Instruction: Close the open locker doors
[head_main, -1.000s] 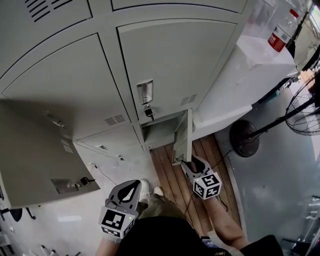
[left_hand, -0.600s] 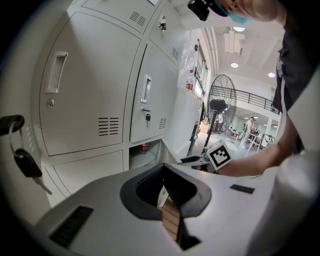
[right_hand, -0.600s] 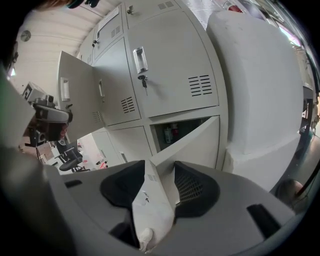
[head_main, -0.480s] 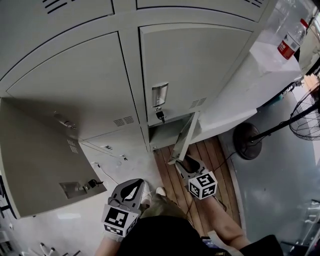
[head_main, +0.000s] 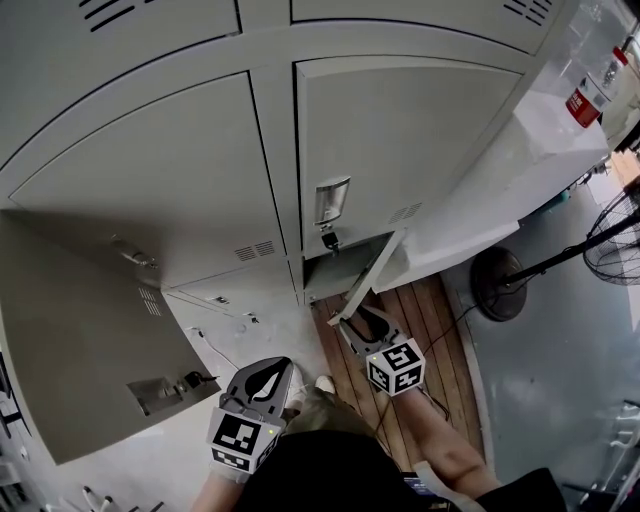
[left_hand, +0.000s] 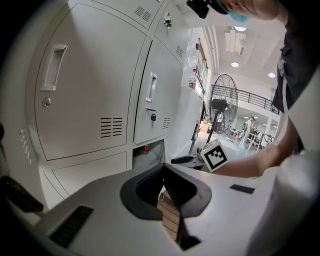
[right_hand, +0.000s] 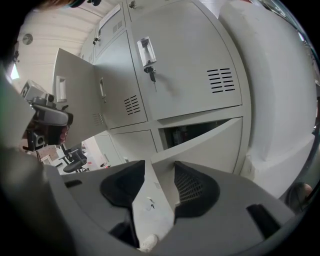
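Right gripper (head_main: 358, 322) pinches the little door (head_main: 372, 275) by its edge
Left gripper (head_main: 266, 380) is closed tight and holds nothing.

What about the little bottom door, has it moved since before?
Yes. The little bottom door, pinched in the right claw, has swung inward toward its open compartment, narrowing the gap against the locker frame.

The lockers (head_main: 400, 150) are pale grey throughout, with darker slotted vents. The low open door (head_main: 372, 275) and the wide open door (head_main: 80, 340) are the same grey. The left claw (head_main: 268, 370) and right claw (head_main: 355, 320) are light grey with black pads, and each carries a cube of black-and-white square markers. The floor has brown wooden planks (head_main: 420, 310) beside plain grey (head_main: 560, 380). A bottle (head_main: 583, 100) has a red label.
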